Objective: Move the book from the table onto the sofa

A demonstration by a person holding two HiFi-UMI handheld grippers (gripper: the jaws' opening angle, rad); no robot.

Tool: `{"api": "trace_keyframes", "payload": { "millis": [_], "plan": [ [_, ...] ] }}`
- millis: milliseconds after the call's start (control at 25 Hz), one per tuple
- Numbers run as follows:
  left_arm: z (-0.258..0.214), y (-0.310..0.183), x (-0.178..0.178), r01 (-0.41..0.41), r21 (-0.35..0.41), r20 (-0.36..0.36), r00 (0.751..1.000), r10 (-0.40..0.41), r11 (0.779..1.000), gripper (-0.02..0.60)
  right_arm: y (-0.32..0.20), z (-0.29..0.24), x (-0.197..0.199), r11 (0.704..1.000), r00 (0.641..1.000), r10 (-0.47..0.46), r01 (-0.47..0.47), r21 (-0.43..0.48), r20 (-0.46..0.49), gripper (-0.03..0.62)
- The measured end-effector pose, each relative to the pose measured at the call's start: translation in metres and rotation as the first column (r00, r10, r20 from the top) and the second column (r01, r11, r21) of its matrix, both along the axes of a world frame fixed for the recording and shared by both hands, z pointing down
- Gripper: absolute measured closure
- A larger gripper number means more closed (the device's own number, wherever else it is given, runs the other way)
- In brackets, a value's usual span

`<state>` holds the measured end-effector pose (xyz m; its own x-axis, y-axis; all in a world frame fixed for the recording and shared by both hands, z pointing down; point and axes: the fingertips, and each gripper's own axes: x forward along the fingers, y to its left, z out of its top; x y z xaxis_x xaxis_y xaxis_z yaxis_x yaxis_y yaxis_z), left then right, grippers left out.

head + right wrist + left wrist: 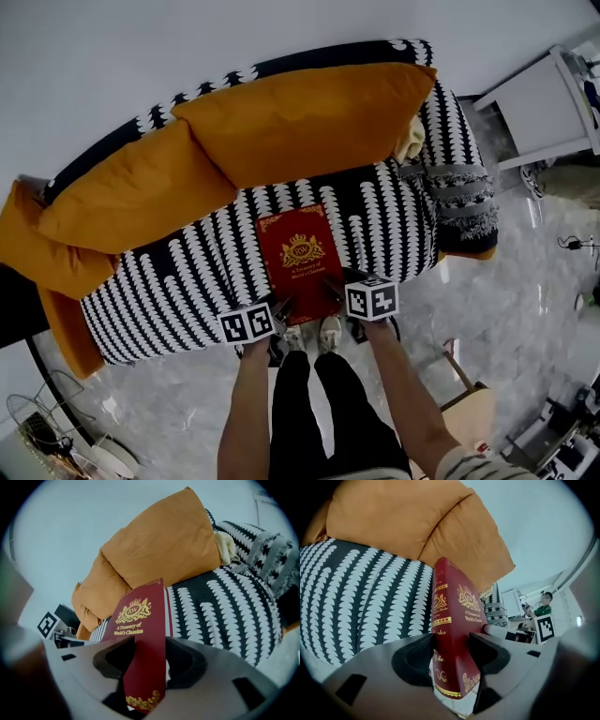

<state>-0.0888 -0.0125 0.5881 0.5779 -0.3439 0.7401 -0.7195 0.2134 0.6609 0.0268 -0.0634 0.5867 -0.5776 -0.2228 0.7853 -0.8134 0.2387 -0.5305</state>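
In the head view the red gold-crested hardcover book (298, 255) was over the seat of the black-and-white patterned sofa (169, 291), the left gripper view showed the left gripper (452, 654) clamped on its edge, and the right gripper view showed the right gripper (147, 660) likewise, so seemingly only setting down and release remained.

The book (298, 261) sits at frame centre over the seat of the sofa (169, 291), in front of two cushions (300, 117) spanning upper left to upper middle. The left gripper (281, 309) and right gripper (336, 284) flank its lower edge. A table (539, 103) stands at upper right.
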Motion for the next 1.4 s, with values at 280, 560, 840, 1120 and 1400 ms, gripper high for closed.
{"api": "trace_keyframes", "payload": {
  "millis": [280,560,840,1120,1400],
  "plan": [
    [0.02,-0.002,-0.003,-0.011,0.002,0.002,1.0,0.011,1.0,0.342,-0.001,0.018,-0.003,1.0,1.0,0.001,-0.001,0.006,-0.014,0.376],
    [0.043,-0.001,-0.009,-0.008,0.002,0.004,1.0,0.008,1.0,0.342,-0.002,0.04,-0.01,1.0,0.999,-0.009,0.009,0.022,-0.034,0.376],
    [0.032,0.008,-0.023,-0.02,0.007,0.002,1.0,0.02,1.0,0.342,0.005,0.027,-0.026,0.999,0.998,-0.028,0.03,0.04,-0.048,0.376],
    [0.05,-0.01,0.001,-0.025,-0.006,0.002,1.0,0.025,1.0,0.342,-0.012,0.045,-0.001,0.999,0.998,-0.026,0.027,0.023,-0.054,0.376],
    [0.077,-0.016,0.0,-0.019,-0.016,0.003,1.0,0.019,1.0,0.342,-0.018,0.073,-0.003,0.999,0.998,-0.032,0.033,0.018,-0.051,0.376]
  ]
}}
